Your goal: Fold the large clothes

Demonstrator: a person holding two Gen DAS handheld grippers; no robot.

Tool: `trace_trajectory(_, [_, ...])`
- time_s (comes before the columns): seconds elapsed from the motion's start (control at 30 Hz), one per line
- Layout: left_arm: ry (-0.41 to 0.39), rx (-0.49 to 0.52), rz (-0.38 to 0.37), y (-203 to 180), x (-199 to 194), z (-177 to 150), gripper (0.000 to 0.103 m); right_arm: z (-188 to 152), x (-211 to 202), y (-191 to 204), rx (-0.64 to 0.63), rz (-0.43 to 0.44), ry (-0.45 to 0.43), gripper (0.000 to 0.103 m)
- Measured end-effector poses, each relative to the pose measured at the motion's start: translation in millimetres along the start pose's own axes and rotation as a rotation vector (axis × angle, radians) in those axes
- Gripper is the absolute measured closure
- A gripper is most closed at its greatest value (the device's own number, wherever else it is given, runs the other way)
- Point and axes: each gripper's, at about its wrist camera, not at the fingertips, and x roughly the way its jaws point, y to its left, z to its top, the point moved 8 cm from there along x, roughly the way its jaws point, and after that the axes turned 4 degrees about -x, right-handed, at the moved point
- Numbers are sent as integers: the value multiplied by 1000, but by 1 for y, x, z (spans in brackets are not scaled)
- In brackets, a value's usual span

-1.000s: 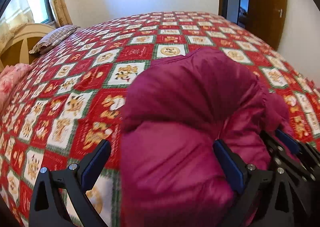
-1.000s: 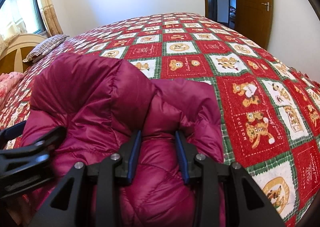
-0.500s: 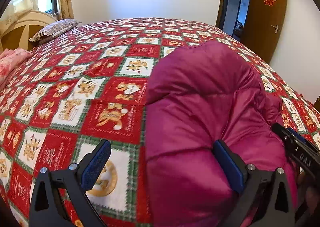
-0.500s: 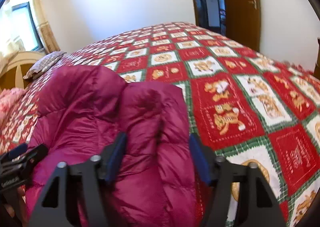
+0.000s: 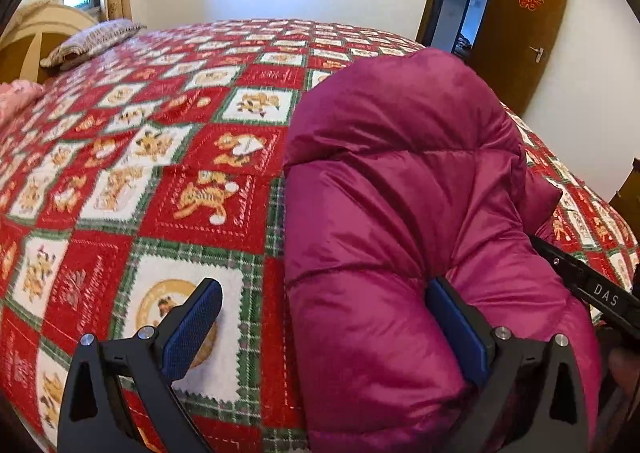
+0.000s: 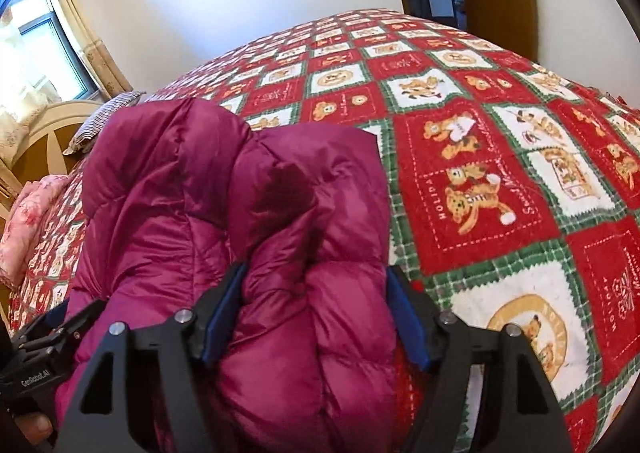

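A puffy magenta down jacket [image 5: 400, 193] lies bunched in a folded bundle on the red, white and green bear-patterned bedspread [image 5: 160, 181]. My left gripper [image 5: 332, 329] is open wide; its right finger presses into the jacket's left part, its left finger hangs over the bedspread. In the right wrist view the jacket [image 6: 224, 193] fills the near left. My right gripper [image 6: 316, 317] is open, with a puffy fold of the jacket between its fingers. Each gripper shows at the edge of the other's view.
A striped pillow [image 5: 92, 41] and a wooden headboard [image 5: 36, 33] are at the far left, with pink cloth [image 6: 32, 221] beside them. A brown door [image 5: 516, 25] stands open at the far right. The bedspread [image 6: 500, 173] stretches to the right of the jacket.
My right gripper has opened from a near-shut grip on the jacket fold to a wide stance. Both wrist views have pulled back and tilted; the left gripper stays open.
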Motion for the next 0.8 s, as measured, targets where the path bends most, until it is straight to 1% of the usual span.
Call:
trace_trajectory(0.1, [-2, 5, 0, -2, -1, -1, 1, -1, -1, 1, -3, 8, 0, 30])
trace_trajectory(0.2, [-43, 68, 38, -11, -2, -2, 1, -2, 1, 3, -16, -8, -3, 31])
trace_trajectory(0.23, [-50, 87, 49, -15, -1, -2, 1, -2, 2, 5, -25, -17, -3, 33])
trace_trajectory(0.3, [-48, 100, 48, -18, 3, -3, 2, -3, 4, 11, -51, -20, 4, 40])
trace_trajectory(0.33, [-39, 103, 41, -21, 4, -3, 3, -4, 5, 12, -56, -20, 9, 41])
trace_trajectory(0.37, [-34, 110, 25, -24, 5, -3, 9, -5, 6, 14, -57, -20, 14, 43])
trace_trajectory(0.4, [-32, 119, 12, -27, 6, -3, 17, -5, 5, 14, -57, -16, 16, 46])
trace_trajectory(0.43, [-31, 130, -3, -30, 5, -4, 23, -5, 6, 15, -51, -5, 18, 48])
trace_trajectory(0.5, [-37, 170, -17, -40, 3, -5, 39, -7, 6, 17, -31, 26, 18, 55])
trace_trajectory(0.53, [-42, 189, -13, -44, 2, -5, 41, -8, 6, 18, -29, 33, 17, 57])
trace_trajectory(0.57, [-48, 201, -9, -46, 2, -5, 48, -8, 6, 19, -30, 43, 15, 65])
trace_trajectory(0.6, [-56, 210, 0, -48, 0, -5, 59, -7, 4, 20, -31, 59, 8, 72])
trace_trajectory(0.63, [-72, 227, 19, -49, -3, -5, 65, -8, 3, 22, -38, 61, 0, 76])
trace_trajectory(0.67, [-103, 256, 49, -52, -10, -4, 76, -7, -1, 25, -55, 53, -14, 81])
trace_trajectory(0.7, [-117, 267, 62, -53, -15, -4, 80, -7, -3, 28, -62, 53, -20, 83])
trace_trajectory(0.8, [-150, 265, 73, -50, -33, -1, 83, -7, -15, 34, -54, 84, -41, 85])
